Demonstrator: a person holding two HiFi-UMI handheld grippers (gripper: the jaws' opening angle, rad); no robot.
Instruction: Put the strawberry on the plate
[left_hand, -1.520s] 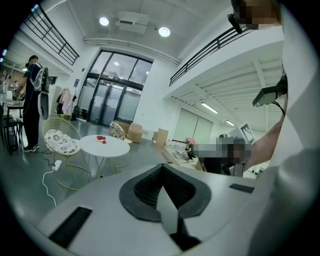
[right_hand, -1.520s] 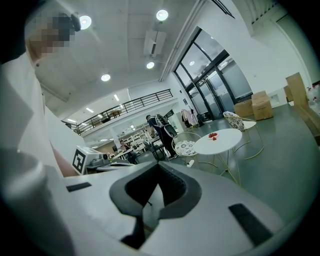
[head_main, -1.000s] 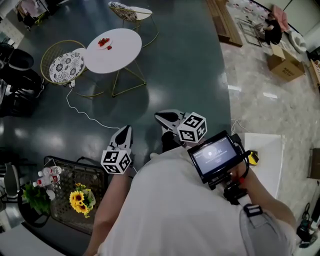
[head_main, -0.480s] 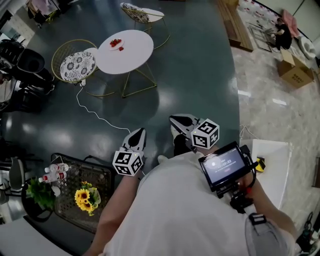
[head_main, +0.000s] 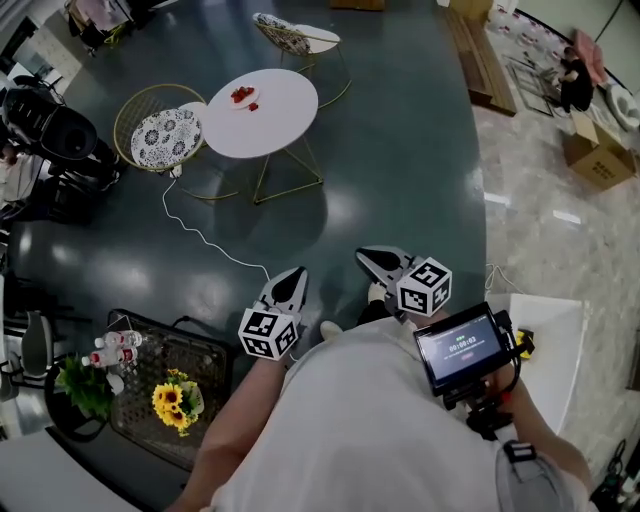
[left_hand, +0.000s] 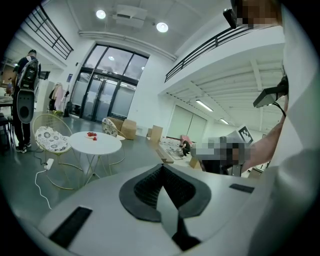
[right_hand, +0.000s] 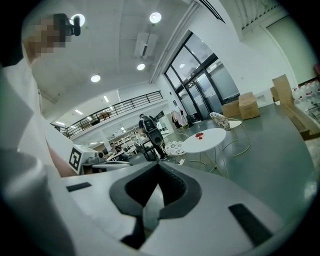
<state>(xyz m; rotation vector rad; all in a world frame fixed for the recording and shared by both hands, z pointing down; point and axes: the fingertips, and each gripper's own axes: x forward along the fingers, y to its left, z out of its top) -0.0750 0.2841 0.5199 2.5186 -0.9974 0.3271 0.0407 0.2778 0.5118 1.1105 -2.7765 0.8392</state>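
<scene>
A round white table (head_main: 270, 125) stands far ahead on the dark floor. On it, red strawberries (head_main: 240, 95) lie in a cluster on what looks like a small white plate, and one red piece (head_main: 254, 106) lies beside them. Both grippers are held close to the person's body, well short of the table. My left gripper (head_main: 291, 282) is shut and empty. So is my right gripper (head_main: 371, 257). The table (left_hand: 95, 143) and strawberries (left_hand: 91, 134) show small in the left gripper view over the shut left gripper (left_hand: 161, 168). In the right gripper view, table (right_hand: 210, 138) and strawberries (right_hand: 199, 135) lie beyond the right gripper (right_hand: 159, 167).
Two wire chairs with patterned cushions (head_main: 165, 130) (head_main: 291, 36) flank the table. A white cable (head_main: 215, 245) trails across the floor. A black mesh stand (head_main: 195, 350) with sunflowers (head_main: 170, 402) and bottles (head_main: 118, 341) is near left. A person with camera gear (head_main: 50, 125) stands far left. Boxes (head_main: 598, 150) sit at right.
The head view has shifted: the table now sits further right and slightly lower in it, and both grippers appear lower and to the right. Both stay shut and empty.
</scene>
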